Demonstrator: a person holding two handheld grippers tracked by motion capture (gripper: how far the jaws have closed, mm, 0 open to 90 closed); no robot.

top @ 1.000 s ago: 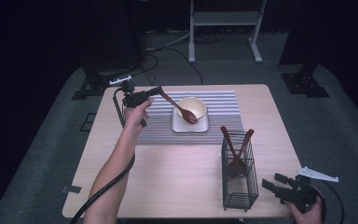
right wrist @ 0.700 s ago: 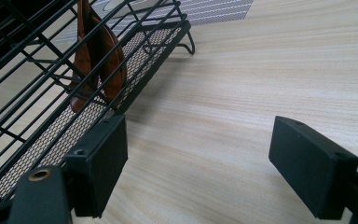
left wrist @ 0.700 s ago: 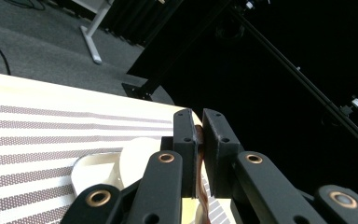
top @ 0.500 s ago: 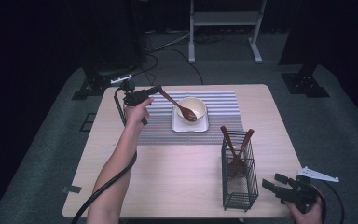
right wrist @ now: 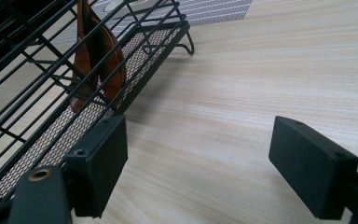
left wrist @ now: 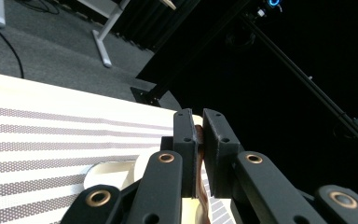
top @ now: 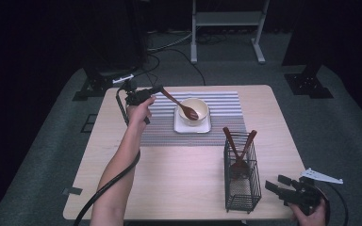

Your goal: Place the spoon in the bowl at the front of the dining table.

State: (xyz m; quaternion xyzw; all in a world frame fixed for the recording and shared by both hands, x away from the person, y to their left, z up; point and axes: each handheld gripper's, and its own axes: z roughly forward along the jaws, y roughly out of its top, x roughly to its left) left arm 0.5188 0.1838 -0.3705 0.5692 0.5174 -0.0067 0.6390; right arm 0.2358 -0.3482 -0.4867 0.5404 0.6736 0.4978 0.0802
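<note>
left gripper: left gripper [top: 156, 89] clenched on the handle end of a brown wooden spoon [top: 179, 104]; the left gripper view shows the jaws pinching a thin brown handle [left wrist: 198, 154].
spoon place: spoon head sits in or just over the cream bowl [top: 194, 112], at about 12 o'clock on the worktop [top: 179, 183]; the handle slopes up toward 10 o'clock into the gripper.
bowl base: the bowl stands on a white square plate [top: 193, 126] on a striped mat [top: 226, 103].
right gripper: right gripper [top: 283, 187] released, jaws wide apart and grasping nothing, low over the worktop at about 5 o'clock, just beside the black wire caddy [top: 240, 176].
caddy contents: two more brown utensils [top: 238, 146] stand in it.
risk 1: the grip is far out on the handle, so the spoon could pivot or slip, and the head could lever the bowl rim and tip or drag the bowl off the plate.
risk 2: the right gripper is near the caddy; a nudge could shove or topple the light wire frame.
hard to see: bowl contents unclear; can't tell whether the spoon head touches the bowl; in the left gripper view the jaws block the spoon head and most of the bowl; the right hand is cut off at the high view's bottom edge.
</note>
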